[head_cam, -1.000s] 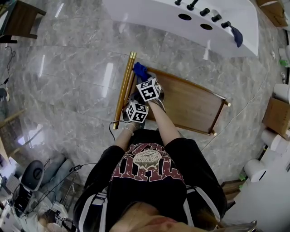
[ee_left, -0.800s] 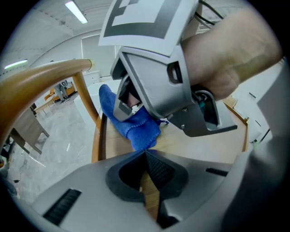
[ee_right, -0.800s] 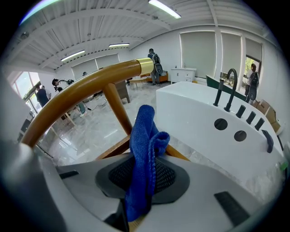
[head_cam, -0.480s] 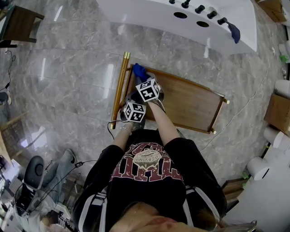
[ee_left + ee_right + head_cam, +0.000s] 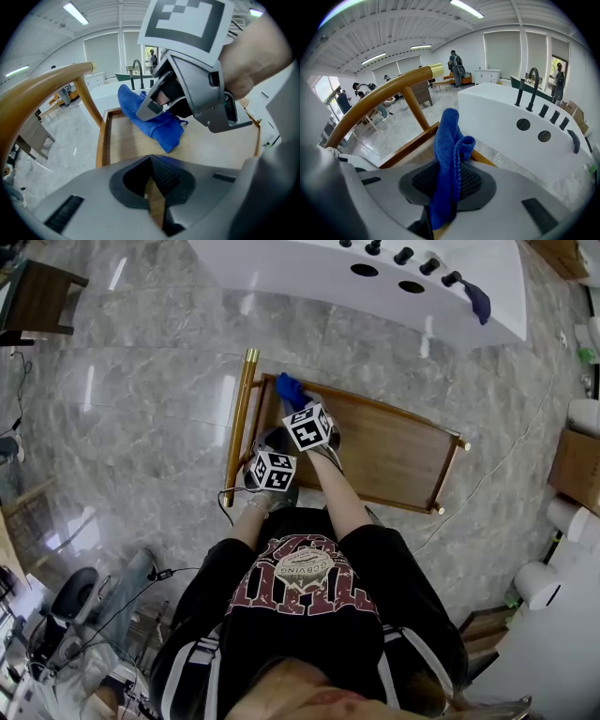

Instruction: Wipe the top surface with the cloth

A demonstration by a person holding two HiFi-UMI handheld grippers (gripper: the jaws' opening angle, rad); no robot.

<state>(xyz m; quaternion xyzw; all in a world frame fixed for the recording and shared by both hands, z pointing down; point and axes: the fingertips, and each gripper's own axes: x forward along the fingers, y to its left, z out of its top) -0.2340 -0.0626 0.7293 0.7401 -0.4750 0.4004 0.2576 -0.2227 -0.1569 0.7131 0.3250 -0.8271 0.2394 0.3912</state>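
Note:
A blue cloth (image 5: 290, 389) rests at the far left corner of the wooden tray top (image 5: 394, 451) of a cart. My right gripper (image 5: 449, 187) is shut on the cloth (image 5: 449, 140), which sticks up between its pads. In the left gripper view the right gripper (image 5: 187, 89) presses the cloth (image 5: 157, 124) onto the wood (image 5: 215, 145). My left gripper (image 5: 151, 161) hovers just behind it over the tray's near left part, jaws shut with nothing between them. In the head view both marker cubes sit side by side, with the left gripper (image 5: 271, 465) nearer me.
The cart's brass-coloured handle bar (image 5: 236, 423) runs along its left end. A white tub (image 5: 375, 282) with black taps stands beyond, a dark cloth (image 5: 476, 298) on its rim. A wooden stool (image 5: 42, 292) is far left, boxes (image 5: 574, 470) right, and the floor is grey marble.
My left gripper has drifted slightly left. The right gripper and cloth stay at the tray's far left corner; the head camera has shifted a little.

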